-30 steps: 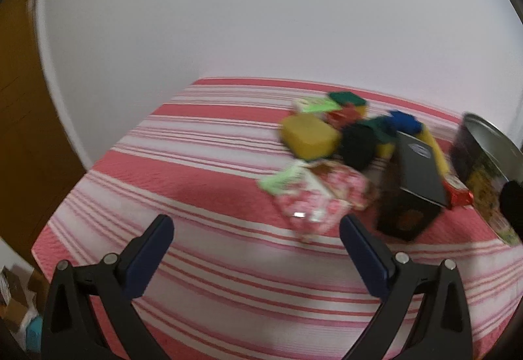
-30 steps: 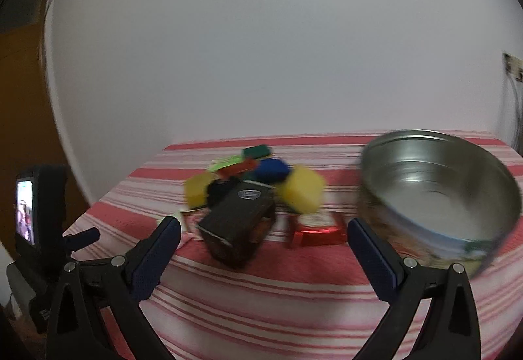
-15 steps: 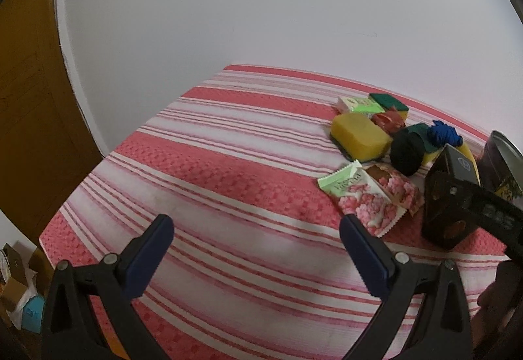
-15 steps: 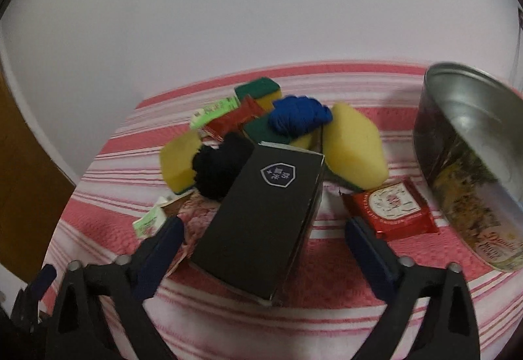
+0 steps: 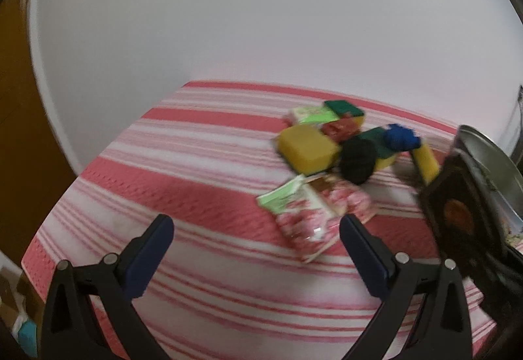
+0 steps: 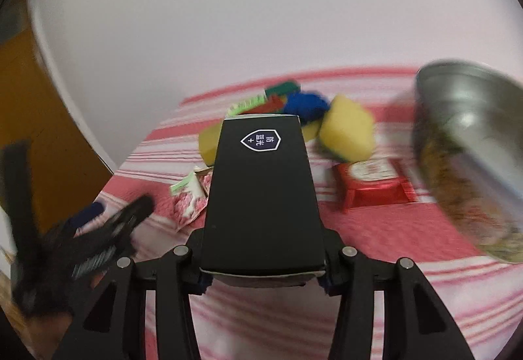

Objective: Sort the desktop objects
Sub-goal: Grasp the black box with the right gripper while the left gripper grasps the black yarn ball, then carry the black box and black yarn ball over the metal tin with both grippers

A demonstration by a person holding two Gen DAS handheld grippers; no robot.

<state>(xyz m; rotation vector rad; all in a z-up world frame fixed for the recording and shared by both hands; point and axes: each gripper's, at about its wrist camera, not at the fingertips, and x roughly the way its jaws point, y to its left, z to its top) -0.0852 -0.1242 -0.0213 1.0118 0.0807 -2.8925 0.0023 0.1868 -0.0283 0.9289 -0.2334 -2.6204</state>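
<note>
Left wrist view: the left tool [image 5: 255,242] hangs wide open and empty over the striped table [image 5: 183,183], free for the next pick.

Right wrist view: the right tool [image 6: 263,278] clamps the black box [image 6: 261,196] by its near end, lifted clear of the pile, beside the tin [image 6: 470,144], its likely destination.

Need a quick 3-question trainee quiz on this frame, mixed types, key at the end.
1. True or false: the right tongs are shut on the black box.
2. Multiple choice: the red packet lies
A) inside the metal tin
B) on the striped cloth, between the box and the tin
C) in the left tongs
3. Fill in: the left tongs are ____ and hold nothing.

Key: 1 true; 2 B; 3 open
</note>
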